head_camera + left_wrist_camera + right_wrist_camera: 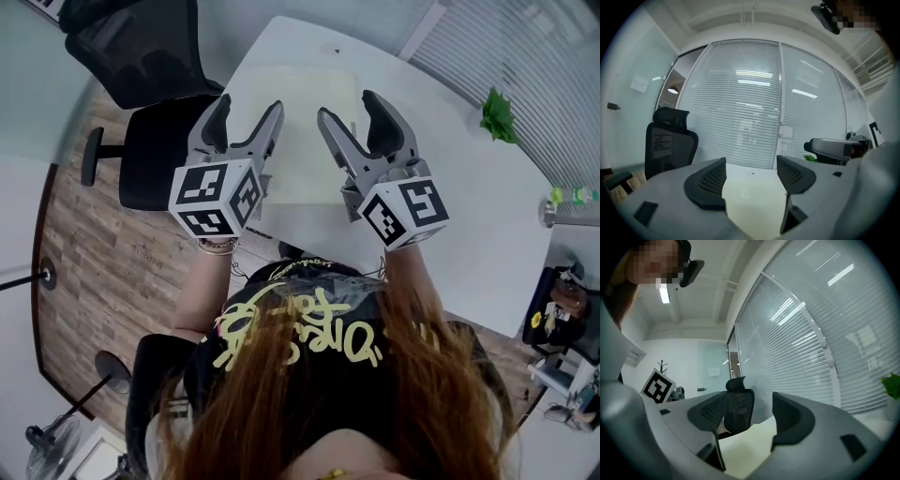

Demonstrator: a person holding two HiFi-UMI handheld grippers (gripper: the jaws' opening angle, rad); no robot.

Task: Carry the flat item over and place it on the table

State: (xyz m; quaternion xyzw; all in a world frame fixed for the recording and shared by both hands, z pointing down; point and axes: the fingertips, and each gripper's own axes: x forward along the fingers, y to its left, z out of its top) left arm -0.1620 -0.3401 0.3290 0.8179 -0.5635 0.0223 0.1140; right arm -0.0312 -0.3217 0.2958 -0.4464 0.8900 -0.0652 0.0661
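Head view, nearest: person's long hair and black shirt (291,328) with yellow print. Just beyond, both hands hold grippers side by side over the near part of the white table (450,187), jaws pointing away. Left gripper (250,105) has its jaws wide apart with nothing between them. Right gripper (347,105) is the same, jaws wide and empty.

The flat sheet (300,131), pale cream, lies flat on the table, and the two grippers are over its near edge at left and right. Whether either jaw touches it can't be told from here.

Left gripper view shows what the head view doesn't: the sheet lies lower than the spread jaws and runs on past them, with clear air between the tips. The right gripper is off to the right. Right gripper view agrees, with the gap open and the sheet's edge low in the gap.

Farther left, a black office chair (141,56) stands on the wood floor (84,244) beside the table. Both gripper views show its mesh back upright. At the far right a small green plant (497,114) sits near the table edge. White blinds (534,66) over glass walls lie beyond. Only the gripper views show the ceiling lights.
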